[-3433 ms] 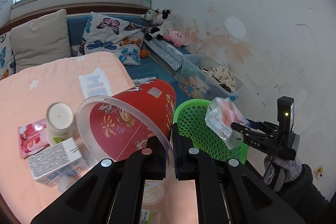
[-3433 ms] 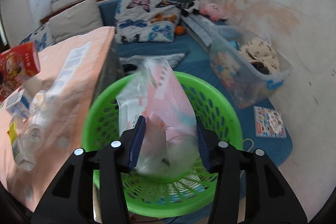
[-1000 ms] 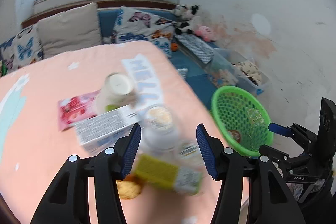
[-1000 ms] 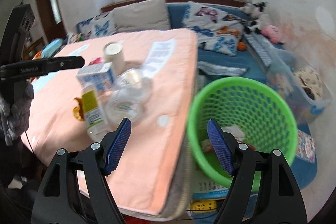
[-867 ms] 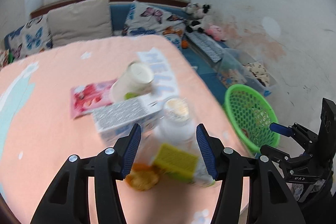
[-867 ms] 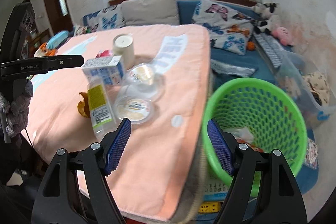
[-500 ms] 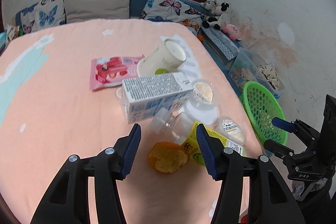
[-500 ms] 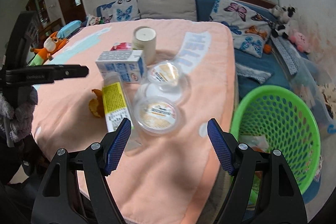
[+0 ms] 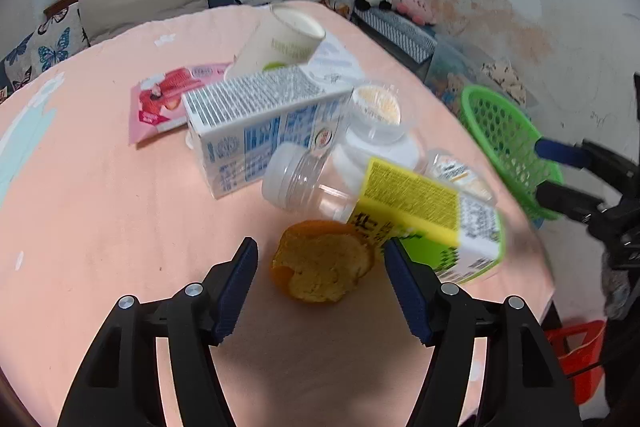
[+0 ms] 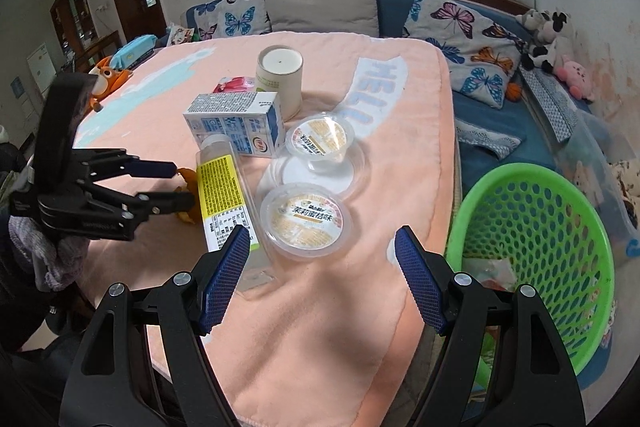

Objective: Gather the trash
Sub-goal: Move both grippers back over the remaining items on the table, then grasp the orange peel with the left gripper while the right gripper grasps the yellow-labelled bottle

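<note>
- Dropped closer to the table since a second ago: left gripper (image 9: 320, 267), jaws just opened wider, now straddling the orange peel (image 9: 322, 261) without touching it
- Right gripper (image 10: 320, 253) also spread apart and empty, hanging over the table edge near the lidded cup (image 10: 306, 219)
- Step in hand: lining up on the peel, which lies right beside the yellow-label bottle (image 9: 424, 215)
- Next up, probably: sink a bit, pinch gently, carry over to the green basket (image 10: 532, 247) off the table's side
</note>
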Action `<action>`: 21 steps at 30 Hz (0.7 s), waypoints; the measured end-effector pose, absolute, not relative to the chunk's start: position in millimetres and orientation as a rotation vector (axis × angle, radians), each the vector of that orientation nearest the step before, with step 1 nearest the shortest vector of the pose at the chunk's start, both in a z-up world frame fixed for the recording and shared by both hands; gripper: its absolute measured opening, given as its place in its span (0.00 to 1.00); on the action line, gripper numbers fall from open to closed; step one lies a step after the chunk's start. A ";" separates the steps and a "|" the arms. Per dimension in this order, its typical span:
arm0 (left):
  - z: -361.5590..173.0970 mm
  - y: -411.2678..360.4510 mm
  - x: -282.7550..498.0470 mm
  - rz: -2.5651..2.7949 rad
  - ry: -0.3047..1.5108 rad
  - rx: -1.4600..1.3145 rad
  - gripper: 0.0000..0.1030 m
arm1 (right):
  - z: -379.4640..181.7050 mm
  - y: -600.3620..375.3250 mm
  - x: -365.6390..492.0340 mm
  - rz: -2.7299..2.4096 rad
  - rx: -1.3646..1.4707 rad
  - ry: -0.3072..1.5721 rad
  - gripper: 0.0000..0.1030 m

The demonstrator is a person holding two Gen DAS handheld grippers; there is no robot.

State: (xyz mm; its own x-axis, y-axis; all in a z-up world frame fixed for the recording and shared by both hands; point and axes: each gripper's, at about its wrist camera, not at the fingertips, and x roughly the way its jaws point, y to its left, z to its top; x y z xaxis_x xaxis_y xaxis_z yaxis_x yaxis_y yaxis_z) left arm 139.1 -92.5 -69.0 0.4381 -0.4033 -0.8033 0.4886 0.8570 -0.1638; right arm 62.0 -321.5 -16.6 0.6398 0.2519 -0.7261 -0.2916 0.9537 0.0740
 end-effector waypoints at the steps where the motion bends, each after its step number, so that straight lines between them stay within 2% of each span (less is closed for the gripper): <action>1: -73.2 -93.3 141.0 -0.553 0.977 0.110 0.62 | -16.8 -321.4 61.8 0.311 -0.054 0.819 0.73; 11: -87.0 -94.1 146.2 -0.605 0.980 0.126 0.62 | -19.2 -310.7 71.2 0.335 -0.073 0.831 0.73; 21: -86.5 -92.9 142.1 -0.635 0.951 0.117 0.44 | -19.5 -295.4 77.6 0.367 -0.112 0.839 0.73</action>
State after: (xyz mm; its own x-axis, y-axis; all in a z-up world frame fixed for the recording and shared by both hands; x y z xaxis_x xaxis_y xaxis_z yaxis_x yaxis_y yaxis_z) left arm 142.1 -92.9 -86.5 0.4153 -0.4547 -0.7879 0.5539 0.8135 -0.1774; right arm 77.6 -295.4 -19.5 0.6097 0.2734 -0.7440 -0.3608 0.9315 0.0466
